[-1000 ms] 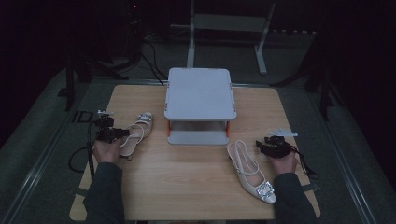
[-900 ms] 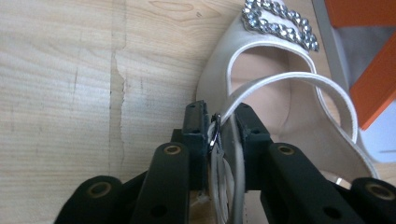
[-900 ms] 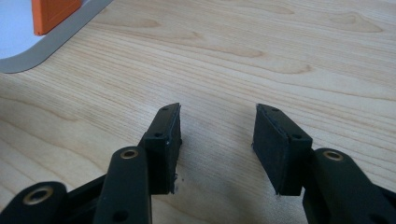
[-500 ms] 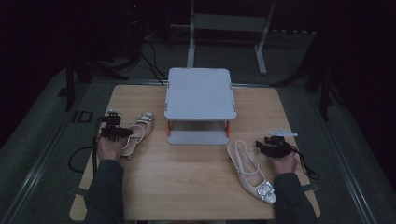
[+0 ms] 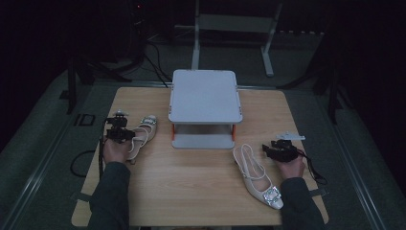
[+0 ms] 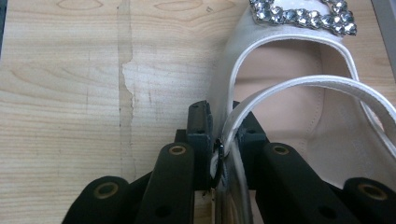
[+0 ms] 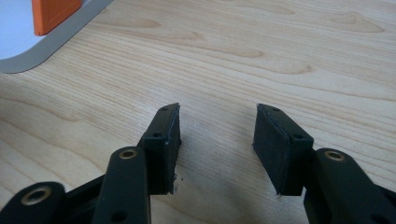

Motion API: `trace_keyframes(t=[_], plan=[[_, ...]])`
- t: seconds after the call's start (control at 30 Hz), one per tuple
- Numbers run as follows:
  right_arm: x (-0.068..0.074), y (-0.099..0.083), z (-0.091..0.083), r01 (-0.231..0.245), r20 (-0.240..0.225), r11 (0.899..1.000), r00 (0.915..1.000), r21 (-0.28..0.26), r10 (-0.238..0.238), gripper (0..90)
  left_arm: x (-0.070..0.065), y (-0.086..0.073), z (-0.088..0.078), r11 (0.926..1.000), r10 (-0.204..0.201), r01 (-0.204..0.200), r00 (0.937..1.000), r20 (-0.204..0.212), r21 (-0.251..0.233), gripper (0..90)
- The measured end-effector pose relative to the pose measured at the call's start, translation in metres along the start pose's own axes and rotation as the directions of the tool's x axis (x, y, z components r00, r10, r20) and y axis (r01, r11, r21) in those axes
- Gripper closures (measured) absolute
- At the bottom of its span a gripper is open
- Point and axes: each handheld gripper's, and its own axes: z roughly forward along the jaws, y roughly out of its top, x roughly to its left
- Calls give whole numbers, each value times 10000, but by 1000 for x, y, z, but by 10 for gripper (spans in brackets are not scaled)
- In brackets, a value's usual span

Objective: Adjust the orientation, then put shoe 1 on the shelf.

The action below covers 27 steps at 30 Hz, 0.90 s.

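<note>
High view: lying left of the grey two-tier shelf stand with orange posts (image 5: 205,108), a cream slingback shoe with a jewelled buckle (image 5: 140,135), with the left gripper (image 5: 120,135) sitting at its heel end; resting right of the stand, a matching second cream shoe (image 5: 256,176), with the right gripper (image 5: 280,150) just beside it on the pale wooden table (image 5: 191,191).

Left gripper view: having just closed, now pinching the shoe's thin strap (image 6: 280,88) between pressed pads.

Right gripper view: standing spread over bare wood, holding nothing, near the stand's grey base. No readable writing.

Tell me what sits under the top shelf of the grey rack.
Under the grey rack top, the high view shows a bare lower shelf between orange posts. Only the shelf's front strip shows; the part farther back is covered by the top.
</note>
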Motion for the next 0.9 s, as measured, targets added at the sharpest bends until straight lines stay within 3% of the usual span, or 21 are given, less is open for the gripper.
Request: trace_keyframes(t=[0.13,0.27,0.4,0.43,0.6,0.73,0.8,0.9], plan=[[0,0,0,-3,-1,10000,10000,-2,3,508,4,-1,-3,9969,-781,788,9950,624,-76,810],[0,0,0,-1,5,10000,10000,-6,1,508,2,1,-6,9959,-896,903,9942,586,-87,811],[0,0,0,-2,-1,10000,10000,-15,2,508,-2,3,-8,9907,-1330,1342,9899,499,-214,811],[0,0,0,-1,0,10000,10000,-14,1,507,-2,4,-9,9853,-1648,1670,9845,608,-344,811],[0,0,0,-5,15,10000,10000,-7,5,499,-5,7,-14,9780,-1983,2028,9766,835,-487,809],[0,0,0,-14,30,10000,10000,2,14,484,-8,11,-22,9683,-2328,2400,9675,985,-689,809],[0,0,0,-16,35,10000,10000,4,16,483,-9,14,-27,9618,-2526,2627,9600,1205,-771,808],[0,0,0,-25,44,10000,10000,8,25,479,-10,18,-33,9571,-2610,2749,9551,1400,-912,806]])
